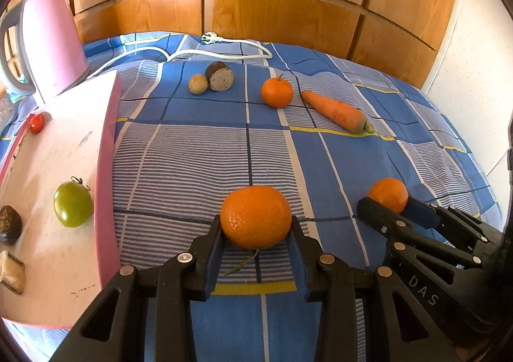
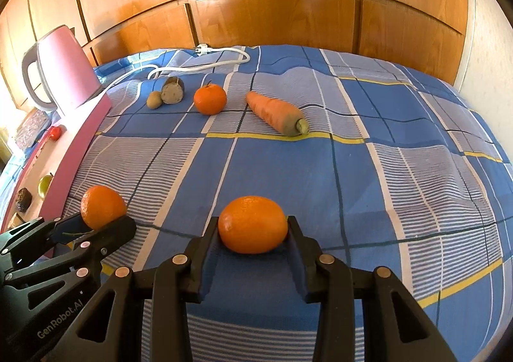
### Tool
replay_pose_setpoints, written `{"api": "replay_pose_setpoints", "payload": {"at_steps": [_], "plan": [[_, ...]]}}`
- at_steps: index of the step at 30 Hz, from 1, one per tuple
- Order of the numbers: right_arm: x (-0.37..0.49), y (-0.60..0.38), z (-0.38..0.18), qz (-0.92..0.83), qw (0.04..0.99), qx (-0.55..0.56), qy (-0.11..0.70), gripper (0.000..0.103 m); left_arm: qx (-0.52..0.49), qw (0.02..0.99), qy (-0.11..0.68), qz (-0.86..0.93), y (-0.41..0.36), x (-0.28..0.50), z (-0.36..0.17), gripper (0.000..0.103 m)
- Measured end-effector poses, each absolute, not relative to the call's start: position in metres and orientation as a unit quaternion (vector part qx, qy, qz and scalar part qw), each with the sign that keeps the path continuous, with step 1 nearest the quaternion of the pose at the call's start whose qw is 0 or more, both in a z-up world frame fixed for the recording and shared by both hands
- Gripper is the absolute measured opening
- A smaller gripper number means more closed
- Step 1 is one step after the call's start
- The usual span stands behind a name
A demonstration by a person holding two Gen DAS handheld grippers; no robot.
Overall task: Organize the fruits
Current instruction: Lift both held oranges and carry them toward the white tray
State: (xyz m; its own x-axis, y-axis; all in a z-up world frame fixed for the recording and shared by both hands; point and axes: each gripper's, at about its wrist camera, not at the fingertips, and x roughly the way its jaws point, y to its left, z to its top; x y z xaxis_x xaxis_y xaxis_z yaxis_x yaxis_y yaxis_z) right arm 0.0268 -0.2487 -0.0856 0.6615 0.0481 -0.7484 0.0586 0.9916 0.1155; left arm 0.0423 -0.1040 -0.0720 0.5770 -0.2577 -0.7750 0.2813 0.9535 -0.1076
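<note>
Two tongs (image 1: 256, 235) (image 2: 253, 235) each clamp an orange (image 1: 255, 216) (image 2: 252, 224) between their pads.

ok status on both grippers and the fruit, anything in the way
Left gripper shut on an orange. Right gripper shut on a second orange. Third orange loose beside carrot. Nothing blocking.

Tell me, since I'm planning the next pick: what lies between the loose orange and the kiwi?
Only bare blue checked cloth lies between the loose orange and the kiwi; the brown cut round sits just behind that gap, clearest in the right wrist view.
</note>
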Motion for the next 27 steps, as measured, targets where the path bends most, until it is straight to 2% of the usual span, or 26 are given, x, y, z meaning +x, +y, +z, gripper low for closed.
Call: {"api": "replay_pose_setpoints", "payload": {"at_steps": [27], "plan": [[0.019,-0.223,-0.06,0.046,0.91,0.083,0.404,0.039,-0.019,0.914,0.383,-0.129,-0.069,0.029,-0.024,0.037]]}}
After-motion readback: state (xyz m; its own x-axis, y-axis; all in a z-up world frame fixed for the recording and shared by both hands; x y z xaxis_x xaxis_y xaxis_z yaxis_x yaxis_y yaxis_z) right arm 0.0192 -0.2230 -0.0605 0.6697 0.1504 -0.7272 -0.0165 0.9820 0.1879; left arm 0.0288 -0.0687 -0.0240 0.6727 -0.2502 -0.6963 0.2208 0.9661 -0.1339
